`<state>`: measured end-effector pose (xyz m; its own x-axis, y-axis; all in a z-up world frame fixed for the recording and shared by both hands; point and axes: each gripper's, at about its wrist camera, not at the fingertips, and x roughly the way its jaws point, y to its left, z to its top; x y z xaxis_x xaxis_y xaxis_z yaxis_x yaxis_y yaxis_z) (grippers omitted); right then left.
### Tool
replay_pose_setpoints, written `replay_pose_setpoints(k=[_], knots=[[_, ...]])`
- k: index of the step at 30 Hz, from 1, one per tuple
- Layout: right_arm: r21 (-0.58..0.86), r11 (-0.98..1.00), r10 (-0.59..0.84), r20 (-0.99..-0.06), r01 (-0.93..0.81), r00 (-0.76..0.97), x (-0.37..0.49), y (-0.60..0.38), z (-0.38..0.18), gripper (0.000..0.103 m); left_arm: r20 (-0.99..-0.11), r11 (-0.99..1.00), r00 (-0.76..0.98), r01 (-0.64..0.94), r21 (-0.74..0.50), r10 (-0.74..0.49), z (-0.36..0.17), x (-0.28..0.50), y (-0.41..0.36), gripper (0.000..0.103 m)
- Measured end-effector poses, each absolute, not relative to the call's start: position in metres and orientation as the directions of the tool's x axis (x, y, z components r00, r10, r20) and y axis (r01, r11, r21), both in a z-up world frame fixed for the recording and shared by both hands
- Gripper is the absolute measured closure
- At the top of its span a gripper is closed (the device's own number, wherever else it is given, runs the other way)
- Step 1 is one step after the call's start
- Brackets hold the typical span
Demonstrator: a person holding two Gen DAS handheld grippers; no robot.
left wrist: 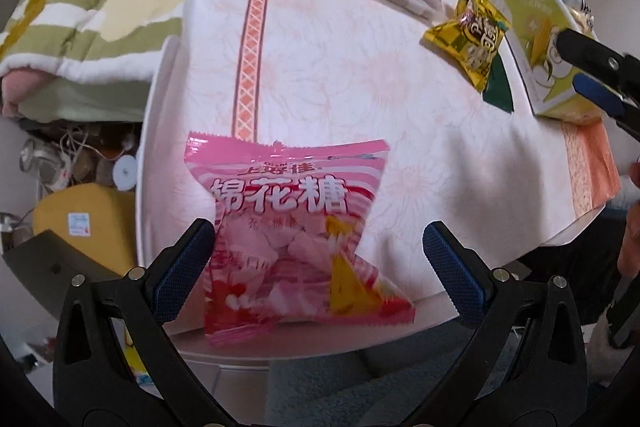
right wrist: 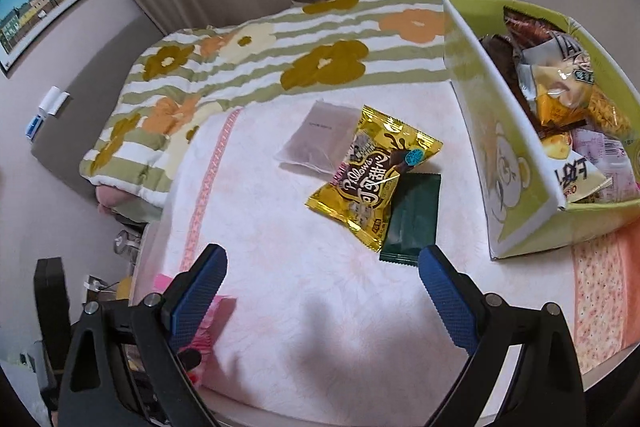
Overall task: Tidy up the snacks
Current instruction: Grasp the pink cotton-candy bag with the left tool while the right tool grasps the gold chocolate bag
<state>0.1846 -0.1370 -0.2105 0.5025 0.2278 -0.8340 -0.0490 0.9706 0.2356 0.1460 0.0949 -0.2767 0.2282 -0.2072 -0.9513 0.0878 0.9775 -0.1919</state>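
1. Snacks lie spread over a cloth-covered table (left wrist: 304, 39), with the left gripper (left wrist: 318, 259) poised above a pink marshmallow bag (left wrist: 292, 235) at the near edge; the bag's bottom seam hangs just past that edge.

2. Its jaws stand wide with nothing gripped: the left pad (left wrist: 180, 267) sits at the bag's left side, the right pad well clear of its right side. The bag's long axis runs away from the camera, so the jaws straddle its shorter width.

3. Toward the table's far right corner, three loose packets cluster: a pale translucent pouch (right wrist: 316, 139), a yellow pillow-snack bag (right wrist: 372, 183) overlapping it, and a dark green sachet (right wrist: 412, 219) tucked under the yellow bag's near corner.

4. The right gripper (right wrist: 322, 287) is also spread wide and empty, and points down at bare cloth. The green sachet lies just ahead of its right finger, long axis running roughly away from the camera; the yellow bag lies beyond, tilted on a diagonal.

5. At the right edge stands a green carton (right wrist: 516, 155), already part-filled with packets. Judged from this layout, the right gripper is the nearer to the cluster and the carton, the left to the pink bag.
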Motion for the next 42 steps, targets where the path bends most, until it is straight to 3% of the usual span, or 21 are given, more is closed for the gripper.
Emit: replay_pose_setpoints(k=[5, 8, 9, 16, 22, 24, 26, 33, 40, 42], knots=[[0.237, 0.970, 0.229, -0.842, -0.047, 0.488, 0.196, -0.136, -0.230, 0.007, -0.965, 0.983, 0.189, 0.066, -0.170, -0.180, -0.293, 0.152, 0.092, 0.002], [0.246, 0.969, 0.226, -0.847, -0.022, 0.481, 0.204, -0.139, -0.240, 0.007, -0.972, 0.984, 0.157, 0.062, -0.165, -0.172, -0.301, 0.156, 0.091, 0.011], [0.248, 0.969, 0.224, -0.849, -0.013, 0.479, 0.207, -0.141, -0.243, 0.007, -0.976, 0.985, 0.142, 0.065, -0.160, -0.168, -0.305, 0.158, 0.090, 0.019], [0.263, 0.964, 0.220, -0.853, 0.027, 0.474, 0.229, -0.144, -0.258, 0.007, -0.981, 0.988, 0.138, 0.092, -0.127, -0.139, -0.305, 0.161, 0.084, 0.035], [0.227, 0.972, 0.171, -0.854, 0.057, 0.491, 0.246, -0.143, -0.264, 0.007, -0.977, 0.987, 0.144, 0.056, -0.148, -0.154, -0.298, 0.174, 0.085, 0.037], [0.237, 0.969, 0.176, -0.855, 0.066, 0.488, 0.252, -0.146, -0.267, 0.012, -0.976, 0.988, 0.157, 0.056, -0.143, -0.150, -0.293, 0.180, 0.083, 0.037], [0.256, 0.964, 0.192, -0.860, 0.075, 0.473, 0.259, -0.149, -0.273, 0.027, -0.975, 0.988, 0.165, 0.056, -0.141, -0.149, -0.290, 0.185, 0.082, 0.037], [0.267, 0.958, 0.195, -0.873, 0.104, 0.448, 0.274, -0.154, -0.287, 0.031, -0.972, 0.989, 0.184, 0.054, -0.139, -0.147, -0.283, 0.204, 0.077, 0.037], [0.256, 0.964, 0.197, -0.864, 0.067, 0.463, 0.279, -0.152, -0.286, 0.049, -0.976, 0.990, 0.166, 0.043, -0.136, -0.142, -0.289, 0.211, 0.075, 0.037], [0.248, 0.967, 0.196, -0.864, 0.052, 0.464, 0.279, -0.151, -0.285, 0.050, -0.976, 0.990, 0.164, 0.037, -0.138, -0.143, -0.290, 0.211, 0.076, 0.037]])
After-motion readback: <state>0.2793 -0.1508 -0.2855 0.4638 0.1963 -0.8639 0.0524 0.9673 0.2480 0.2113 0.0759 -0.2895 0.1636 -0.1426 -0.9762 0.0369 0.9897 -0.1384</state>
